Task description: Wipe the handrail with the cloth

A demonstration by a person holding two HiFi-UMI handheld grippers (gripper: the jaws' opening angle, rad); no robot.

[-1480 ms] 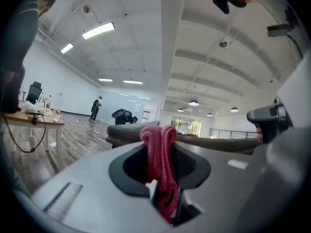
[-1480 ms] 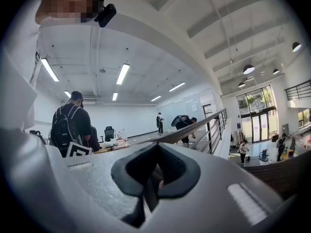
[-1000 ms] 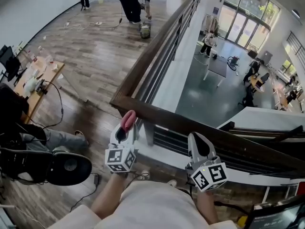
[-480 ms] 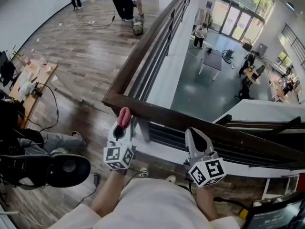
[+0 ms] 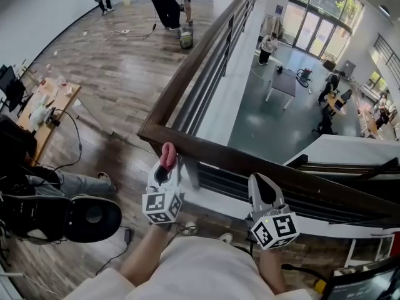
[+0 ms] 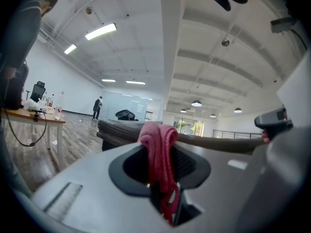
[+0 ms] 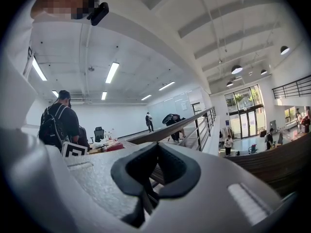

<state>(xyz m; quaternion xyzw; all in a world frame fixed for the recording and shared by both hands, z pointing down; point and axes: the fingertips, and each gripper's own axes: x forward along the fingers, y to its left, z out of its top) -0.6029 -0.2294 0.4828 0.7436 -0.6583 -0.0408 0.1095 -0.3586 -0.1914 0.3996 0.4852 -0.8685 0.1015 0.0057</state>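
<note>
Currently: left gripper (image 5: pixel 167 166) clenched on the pink cloth (image 5: pixel 167 154). Cloth top sits at the handrail (image 5: pixel 269 169) near edge, close to its corner; contact unclear. Right gripper (image 5: pixel 263 191) jaws together, empty, just below the handrail.

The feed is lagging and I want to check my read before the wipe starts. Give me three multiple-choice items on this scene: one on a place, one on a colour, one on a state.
1. Where is the cloth?
A) in the right gripper's jaws
B) in the left gripper's jaws
C) lying on the floor

2. What colour is the cloth?
A) blue
B) white
C) pinkish red

3. How do the right gripper's jaws stand?
A) together, with nothing between them
B) wide apart
C) clamped on the cloth

Answers:
1. B, the left gripper view shows it pinched between those jaws.
2. C, it shows so in the head view and the left gripper view.
3. A, the right gripper view shows them shut and empty.
</note>
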